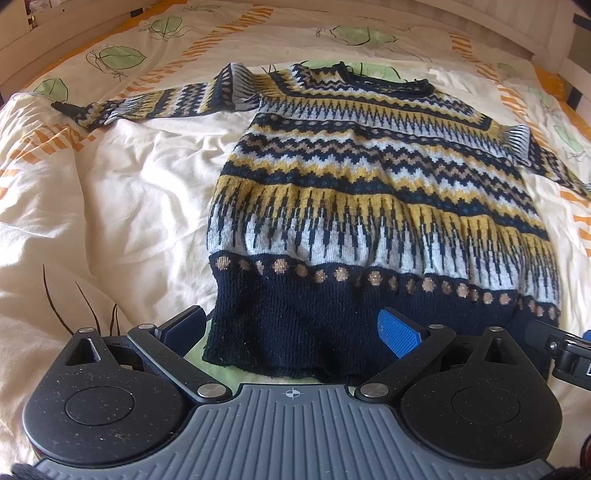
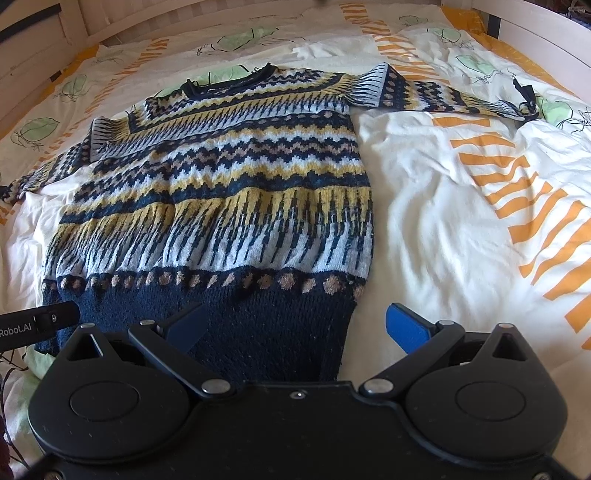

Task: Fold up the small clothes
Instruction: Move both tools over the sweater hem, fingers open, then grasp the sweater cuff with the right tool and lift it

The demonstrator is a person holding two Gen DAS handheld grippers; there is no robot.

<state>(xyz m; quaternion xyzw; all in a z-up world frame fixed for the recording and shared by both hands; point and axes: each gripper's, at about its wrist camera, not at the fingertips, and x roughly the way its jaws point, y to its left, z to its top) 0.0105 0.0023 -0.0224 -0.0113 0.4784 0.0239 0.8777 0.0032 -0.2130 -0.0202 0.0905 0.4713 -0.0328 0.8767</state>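
A knitted sweater point(image 1: 369, 177) in navy, yellow and pale grey zigzag bands lies flat on the bed, hem toward me, neck at the far side. One sleeve point(image 1: 147, 101) stretches out to the left. In the right wrist view the sweater point(image 2: 229, 192) fills the left half and its other sleeve point(image 2: 454, 98) runs out to the right. My left gripper point(image 1: 291, 328) is open, its blue pads straddling the hem's left corner. My right gripper point(image 2: 295, 325) is open too, set over the hem's right corner. Neither holds any cloth.
The sweater rests on a rumpled cream duvet point(image 1: 110, 206) printed with orange stripes and green leaves point(image 2: 517, 177). A pale wooden bed frame point(image 2: 535, 33) rims the far side. The other gripper's black body point(image 2: 37, 325) shows at the left edge in the right wrist view.
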